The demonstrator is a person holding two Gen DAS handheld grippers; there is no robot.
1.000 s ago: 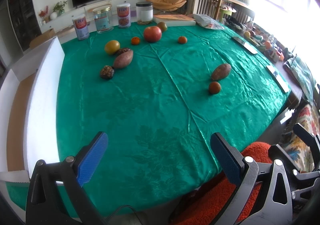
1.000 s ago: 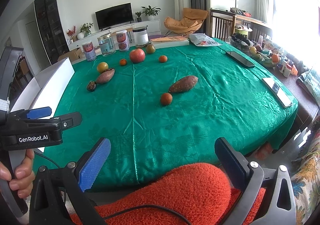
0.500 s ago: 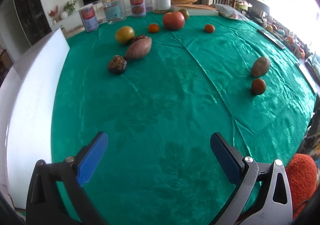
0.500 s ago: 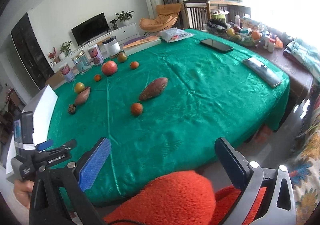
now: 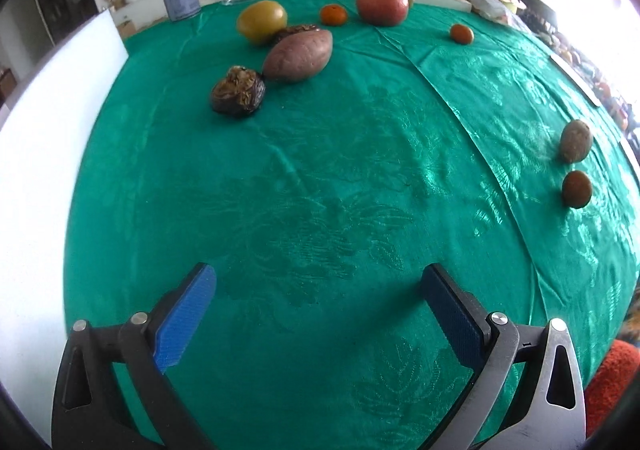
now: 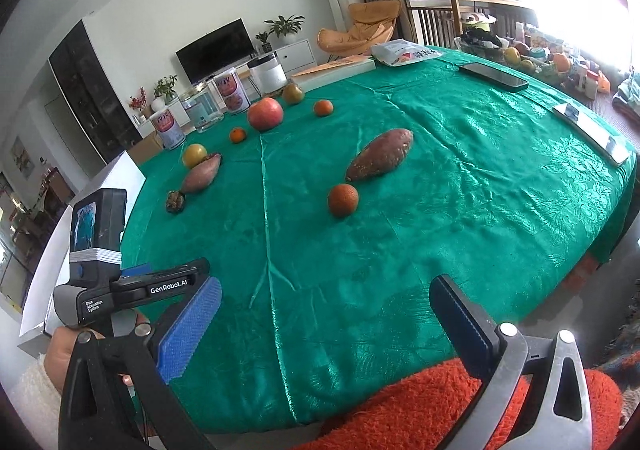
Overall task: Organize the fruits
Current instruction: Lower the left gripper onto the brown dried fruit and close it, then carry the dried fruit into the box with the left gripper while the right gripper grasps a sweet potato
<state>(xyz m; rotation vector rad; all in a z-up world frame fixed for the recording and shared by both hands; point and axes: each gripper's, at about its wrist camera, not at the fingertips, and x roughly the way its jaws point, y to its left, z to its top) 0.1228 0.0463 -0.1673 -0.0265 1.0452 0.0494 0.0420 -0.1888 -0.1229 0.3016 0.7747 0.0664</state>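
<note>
Seemingly at the reach stage, both jaws gaping and empty, the left gripper (image 5: 316,314) should go low over the cloth (image 5: 320,170) toward the fruits (image 5: 262,20) near the table's far-left edge, while the right gripper (image 6: 326,320) waits near the front edge.

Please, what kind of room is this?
Probably a home living and dining room: a flat black television on a white cabinet, an orange lounge chair, and a table under a shiny green cloth holding fruit.
</note>
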